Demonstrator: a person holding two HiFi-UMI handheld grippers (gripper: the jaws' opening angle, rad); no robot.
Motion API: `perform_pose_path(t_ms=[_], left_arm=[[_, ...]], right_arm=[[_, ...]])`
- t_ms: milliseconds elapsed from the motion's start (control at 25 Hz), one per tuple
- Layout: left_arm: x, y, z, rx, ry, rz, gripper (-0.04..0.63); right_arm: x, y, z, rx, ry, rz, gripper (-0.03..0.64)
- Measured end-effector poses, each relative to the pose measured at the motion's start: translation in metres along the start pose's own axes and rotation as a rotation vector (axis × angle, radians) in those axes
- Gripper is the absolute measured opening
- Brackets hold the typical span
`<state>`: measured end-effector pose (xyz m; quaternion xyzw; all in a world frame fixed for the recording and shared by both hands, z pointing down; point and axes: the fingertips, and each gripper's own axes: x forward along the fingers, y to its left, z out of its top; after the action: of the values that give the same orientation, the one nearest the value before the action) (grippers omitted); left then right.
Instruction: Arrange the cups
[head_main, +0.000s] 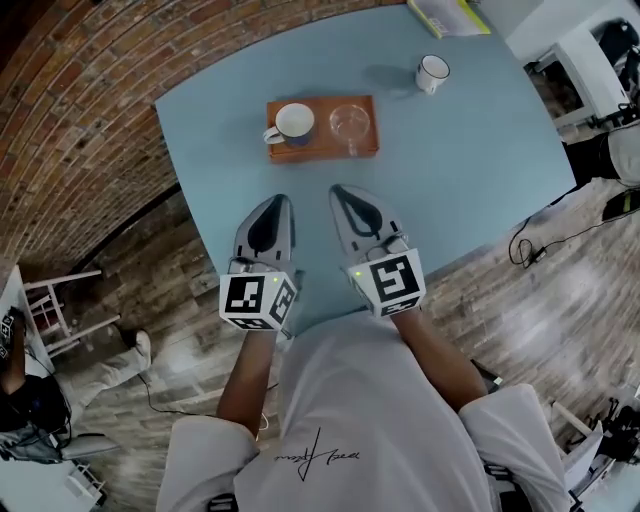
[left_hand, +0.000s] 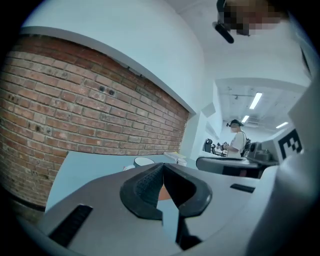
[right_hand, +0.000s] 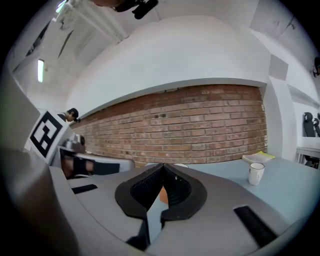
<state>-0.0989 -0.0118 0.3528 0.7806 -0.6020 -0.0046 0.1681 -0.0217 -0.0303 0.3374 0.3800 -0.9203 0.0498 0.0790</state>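
Two grippers, both clenched, nothing in either.

Left gripper (head_main: 276, 203): in its own view (left_hand: 162, 166) the pads meet tip to tip, and only tabletop and a sliver of orange show in the gap below. Right gripper (head_main: 342, 192): same story in its view (right_hand: 162, 166), pads pressed together with nothing caught. In the head view the two sit side by side over the near edge of the table (head_main: 470, 170), close together but not touching, jaws pointing toward the far side. One marker cube on each.

Cups: three.
- White mug (head_main: 293, 124), also seen as a rim past the left jaws (left_hand: 144, 161).
- Clear glass (head_main: 350, 123).
- Second mug (head_main: 432, 73), white with a dark rim, visible right of the right jaws (right_hand: 256, 173).

Containers: one orange tray (head_main: 322, 150), mid-table, just beyond the jaw tips. It holds two of the three cups: the white mug at its left end, handle toward the near left, and the glass at its right end, with a gap between them. The second mug stands upright on bare table, well apart from the tray, toward the far right.

One yellow-green book (head_main: 448, 15) lies at the far edge, beyond that mug. Brick wall (head_main: 70, 120) to the left.
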Motion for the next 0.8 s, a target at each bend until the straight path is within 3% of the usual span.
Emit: perform_pose_path(t_ms=[360, 800], left_arm=[[0.014, 0.014, -0.004, 0.128, 0.022, -0.164, 0.011], [0.051, 0.044, -0.016, 0.211, 0.055, -0.308, 0.011]], right_arm=[[-0.022, 0.036, 0.011, -0.044, 0.027, 0.201, 0.021], [-0.028, 0.018, -0.008, -0.061, 0.127, 0.218, 0.021]])
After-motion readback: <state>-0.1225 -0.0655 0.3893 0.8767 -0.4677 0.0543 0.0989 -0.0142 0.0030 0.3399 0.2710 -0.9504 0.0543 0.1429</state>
